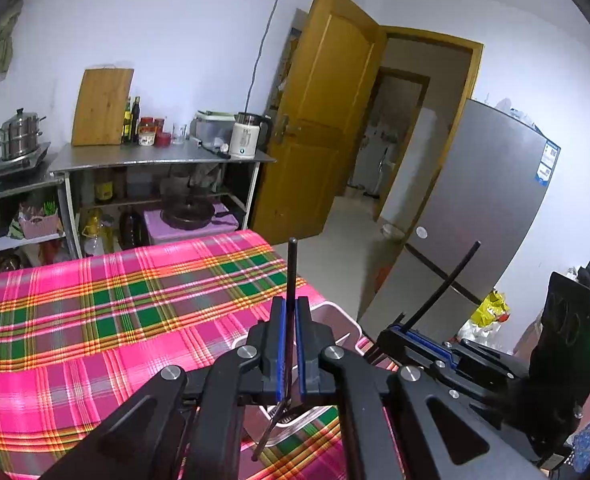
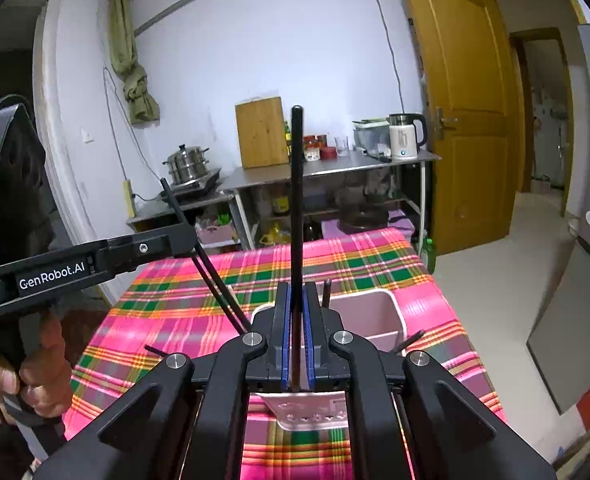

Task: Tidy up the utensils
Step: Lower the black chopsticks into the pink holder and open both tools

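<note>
In the left wrist view my left gripper is shut on a thin black stick-like utensil that stands upright above the pink utensil holder. To its right, my right gripper holds another black utensil that slants up and to the right. In the right wrist view my right gripper is shut on a long upright black utensil over the pink utensil holder. At the left a hand carries my left gripper, and its thin black sticks slant down toward the holder.
The holder stands on a pink, green and orange plaid tablecloth. One black utensil stands in the holder; others lie beside it. Behind are a steel shelf with kettle, jars and cutting board, a wooden door and a grey fridge.
</note>
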A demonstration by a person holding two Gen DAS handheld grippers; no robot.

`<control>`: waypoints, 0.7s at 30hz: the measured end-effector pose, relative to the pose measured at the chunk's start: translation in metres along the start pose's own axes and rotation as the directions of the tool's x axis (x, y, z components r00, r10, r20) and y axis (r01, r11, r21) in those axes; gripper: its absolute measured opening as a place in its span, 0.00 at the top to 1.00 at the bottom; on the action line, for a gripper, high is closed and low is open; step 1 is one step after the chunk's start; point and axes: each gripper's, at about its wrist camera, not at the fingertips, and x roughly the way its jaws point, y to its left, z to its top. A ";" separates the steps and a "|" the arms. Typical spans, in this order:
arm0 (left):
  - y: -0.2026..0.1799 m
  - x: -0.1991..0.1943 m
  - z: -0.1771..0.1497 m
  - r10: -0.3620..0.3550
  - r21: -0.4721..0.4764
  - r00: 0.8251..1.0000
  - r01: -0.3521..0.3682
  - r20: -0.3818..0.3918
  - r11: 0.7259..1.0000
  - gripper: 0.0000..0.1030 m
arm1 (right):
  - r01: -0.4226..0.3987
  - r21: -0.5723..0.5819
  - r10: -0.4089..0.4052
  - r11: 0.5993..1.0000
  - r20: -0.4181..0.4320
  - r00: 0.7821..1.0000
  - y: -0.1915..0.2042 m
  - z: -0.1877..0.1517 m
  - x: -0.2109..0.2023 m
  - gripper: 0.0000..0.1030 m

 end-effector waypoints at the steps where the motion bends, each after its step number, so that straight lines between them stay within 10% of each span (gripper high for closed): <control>1: 0.001 0.002 -0.002 0.002 0.002 1.000 -0.002 -0.006 1.000 0.96 | 0.001 0.001 -0.001 1.000 -0.005 1.000 0.000 -0.002 0.003 0.94; 21: 0.007 -0.009 -0.022 0.014 0.013 1.000 -0.014 -0.009 1.000 0.87 | 0.010 0.027 -0.007 1.000 -0.116 0.993 -0.010 -0.030 0.022 0.87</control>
